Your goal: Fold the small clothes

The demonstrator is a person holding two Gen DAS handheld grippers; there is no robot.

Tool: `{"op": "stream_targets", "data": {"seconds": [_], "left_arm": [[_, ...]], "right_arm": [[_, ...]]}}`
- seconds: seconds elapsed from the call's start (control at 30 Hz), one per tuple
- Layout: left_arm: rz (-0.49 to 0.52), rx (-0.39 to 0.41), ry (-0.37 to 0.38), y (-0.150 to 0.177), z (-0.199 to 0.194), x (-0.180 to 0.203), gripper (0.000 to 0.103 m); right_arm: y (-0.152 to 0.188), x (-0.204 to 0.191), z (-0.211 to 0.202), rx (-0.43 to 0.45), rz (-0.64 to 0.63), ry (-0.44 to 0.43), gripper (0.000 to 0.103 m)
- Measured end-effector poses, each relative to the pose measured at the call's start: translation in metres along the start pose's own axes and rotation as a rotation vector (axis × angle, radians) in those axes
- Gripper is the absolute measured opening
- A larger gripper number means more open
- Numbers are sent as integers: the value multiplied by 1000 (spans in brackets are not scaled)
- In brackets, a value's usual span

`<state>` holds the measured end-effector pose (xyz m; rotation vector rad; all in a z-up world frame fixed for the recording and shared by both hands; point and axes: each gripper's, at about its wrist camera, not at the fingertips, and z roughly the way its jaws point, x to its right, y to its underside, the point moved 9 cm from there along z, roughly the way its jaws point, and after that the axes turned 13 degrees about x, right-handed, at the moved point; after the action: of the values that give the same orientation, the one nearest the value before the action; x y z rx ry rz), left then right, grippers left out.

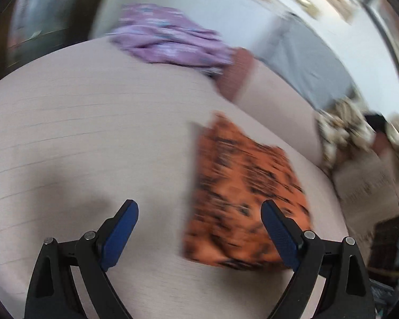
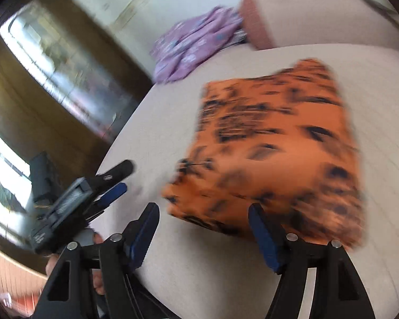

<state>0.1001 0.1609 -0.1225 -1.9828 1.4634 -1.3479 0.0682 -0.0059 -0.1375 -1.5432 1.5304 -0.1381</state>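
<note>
An orange garment with black print (image 1: 242, 199) lies folded flat on the pale bed sheet (image 1: 93, 138); it also shows in the right wrist view (image 2: 276, 146). My left gripper (image 1: 199, 207) is open and empty, above the sheet at the garment's left edge. My right gripper (image 2: 203, 210) is open and empty, just before the garment's near edge. The left gripper (image 2: 119, 178) also shows at the left in the right wrist view. A crumpled purple garment (image 1: 170, 40) lies at the far side of the bed, also seen in the right wrist view (image 2: 194, 42). Both views are motion-blurred.
A pillow with a brown end (image 1: 236, 77) lies beside the purple garment. A grey cloth (image 1: 308, 58) lies further back. A patterned cloth pile (image 1: 345, 130) sits at the right. A dark wooden cabinet (image 2: 48, 85) stands left of the bed.
</note>
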Motion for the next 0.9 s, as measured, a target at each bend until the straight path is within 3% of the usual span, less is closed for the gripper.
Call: {"op": "stream_targets", "data": {"seconds": [0.07, 0.13, 0.17, 0.2, 0.3, 0.43, 0.53, 0.63, 0.73, 0.8, 0.83, 0.87, 0.9], "left_arm": [[27, -62, -25, 12, 14, 8, 90], [13, -197, -155, 40, 34, -14, 65], [-34, -257, -189, 54, 40, -27, 57], [-61, -219, -170, 51, 35, -28, 57], [-63, -211, -179, 44, 19, -24, 56], [-24, -163, -199, 24, 8, -13, 56], [28, -108, -179, -1, 10, 6, 71], [130, -78, -126, -20, 30, 39, 75], [205, -103, -124, -20, 61, 55, 75], [283, -164, -205, -5, 86, 47, 75], [313, -235, -259, 10, 99, 36, 75], [305, -290, -266, 25, 109, 26, 77], [271, -279, -256, 28, 111, 21, 80]], "right_arm": [[-1, 27, -20, 24, 57, 22, 73], [-2, 47, -34, 38, 100, 30, 73], [-3, 55, -36, 40, 117, 37, 73], [-4, 62, -37, 42, 131, 42, 73], [-4, 81, -48, 65, 184, 40, 74], [-8, 109, -49, 81, 263, 37, 74], [-20, 126, -45, 93, 332, 9, 75], [-42, 141, -31, 96, 402, -27, 82], [-63, 155, -9, 74, 484, -63, 85], [-71, 158, 11, 43, 555, -121, 86], [-71, 161, 23, 17, 597, -122, 86], [-69, 160, 35, -15, 616, -124, 87], [-65, 157, 44, -46, 623, -145, 82]]}}
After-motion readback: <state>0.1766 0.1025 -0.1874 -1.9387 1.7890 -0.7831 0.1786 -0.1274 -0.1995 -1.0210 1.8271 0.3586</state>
